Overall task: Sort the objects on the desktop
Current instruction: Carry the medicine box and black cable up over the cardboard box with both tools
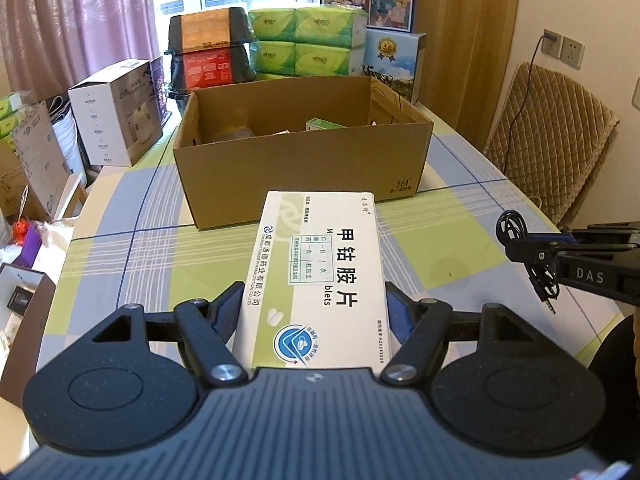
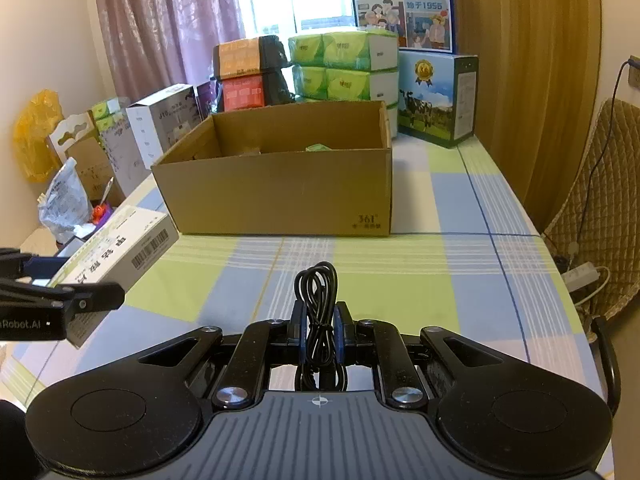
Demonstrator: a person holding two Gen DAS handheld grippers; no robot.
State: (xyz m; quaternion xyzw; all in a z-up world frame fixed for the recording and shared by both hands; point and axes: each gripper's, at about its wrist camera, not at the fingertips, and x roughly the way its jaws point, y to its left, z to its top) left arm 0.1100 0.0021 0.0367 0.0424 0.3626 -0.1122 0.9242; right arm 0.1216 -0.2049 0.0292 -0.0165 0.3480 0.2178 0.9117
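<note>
1. My left gripper [image 1: 314, 308] is clamped on a white-and-green medicine box [image 1: 316, 276]; its blue pads press the two long sides, and the box juts forward, lifted above the checked tablecloth [image 1: 120, 248].
2. From the right wrist view the same medicine box [image 2: 120, 248] shows at the left edge, its barcoded end pointing toward the carton.
3. Ahead, in the middle, stands the open cardboard carton [image 1: 296, 168] on the table, marked "361°" on its near wall. A few small packages lie inside, including a green-and-white one; I cannot make out the rest.
4. Behind the carton are stacked green tissue packs [image 1: 308, 40] and a milk box with a cow picture [image 2: 436, 100].
5. My right gripper [image 2: 320, 328] is squeezed on a coiled black audio cable [image 2: 318, 300], its loop standing up between the fingers.
6. In the left wrist view the cable [image 1: 516, 232] hangs at the right, its jack plug dangling clear of the cloth.
</note>
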